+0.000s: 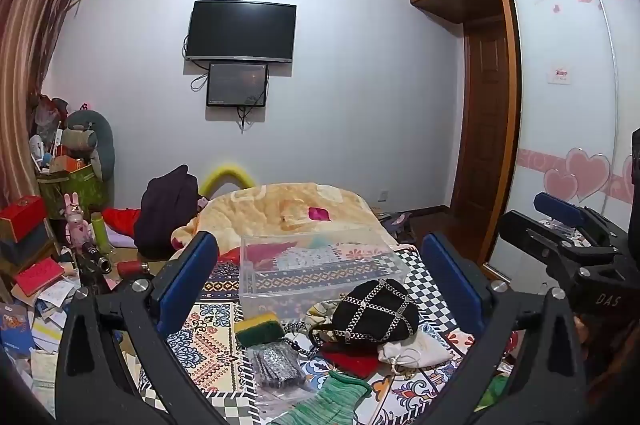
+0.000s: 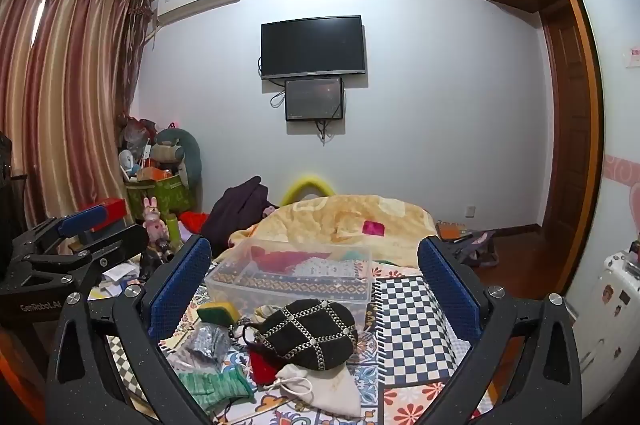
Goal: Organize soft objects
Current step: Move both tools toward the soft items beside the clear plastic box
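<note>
Hovering above the patterned bedspread [image 1: 208,341], the left gripper [image 1: 320,277] and the right gripper [image 2: 316,277] both stand with jaws spread wide, holding nothing. Between their blue pads lies a heap of soft objects: a black pouch crossed with silver chains [image 2: 310,333], a yellow-and-green sponge [image 2: 218,312], a white drawstring bag [image 2: 320,387], a green knitted cloth [image 2: 208,387] and a red cloth [image 2: 262,369]. Just beyond the heap sits a clear plastic bin [image 2: 292,281] containing folded fabrics, in front of a cream blanket [image 2: 344,219].

Left gripper [image 1: 320,281] and right gripper [image 2: 316,281] both gape.
</note>
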Motion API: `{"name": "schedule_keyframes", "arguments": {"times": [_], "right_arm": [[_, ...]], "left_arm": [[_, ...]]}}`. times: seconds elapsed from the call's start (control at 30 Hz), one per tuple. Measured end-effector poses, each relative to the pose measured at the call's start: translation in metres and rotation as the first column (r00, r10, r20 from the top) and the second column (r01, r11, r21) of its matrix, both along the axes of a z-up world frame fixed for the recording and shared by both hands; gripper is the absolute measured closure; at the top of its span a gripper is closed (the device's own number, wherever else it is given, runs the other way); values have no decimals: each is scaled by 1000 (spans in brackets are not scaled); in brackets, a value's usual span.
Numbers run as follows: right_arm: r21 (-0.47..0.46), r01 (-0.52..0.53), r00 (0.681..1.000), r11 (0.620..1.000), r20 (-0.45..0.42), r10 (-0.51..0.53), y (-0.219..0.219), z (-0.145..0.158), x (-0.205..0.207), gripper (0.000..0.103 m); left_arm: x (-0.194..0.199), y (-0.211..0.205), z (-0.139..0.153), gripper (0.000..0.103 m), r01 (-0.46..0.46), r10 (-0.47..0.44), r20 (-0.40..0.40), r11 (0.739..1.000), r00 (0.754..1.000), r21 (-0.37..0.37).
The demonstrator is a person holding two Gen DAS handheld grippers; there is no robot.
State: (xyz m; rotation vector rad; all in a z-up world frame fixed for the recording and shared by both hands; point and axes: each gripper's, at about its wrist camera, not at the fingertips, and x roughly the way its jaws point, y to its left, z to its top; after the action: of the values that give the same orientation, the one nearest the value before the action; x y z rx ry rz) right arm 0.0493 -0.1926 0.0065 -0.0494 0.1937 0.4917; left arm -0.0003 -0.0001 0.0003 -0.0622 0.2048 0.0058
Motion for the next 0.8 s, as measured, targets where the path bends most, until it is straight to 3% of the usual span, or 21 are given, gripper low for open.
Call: {"name": "schedule_keyframes", "arguments": {"times": [0.8], "right_arm": [[13, -1, 1000, 1000, 1, 1, -2, 0, 1, 0]], "left_arm": [[1, -1, 2, 0, -2, 2, 2, 1000, 1000, 5]]}}
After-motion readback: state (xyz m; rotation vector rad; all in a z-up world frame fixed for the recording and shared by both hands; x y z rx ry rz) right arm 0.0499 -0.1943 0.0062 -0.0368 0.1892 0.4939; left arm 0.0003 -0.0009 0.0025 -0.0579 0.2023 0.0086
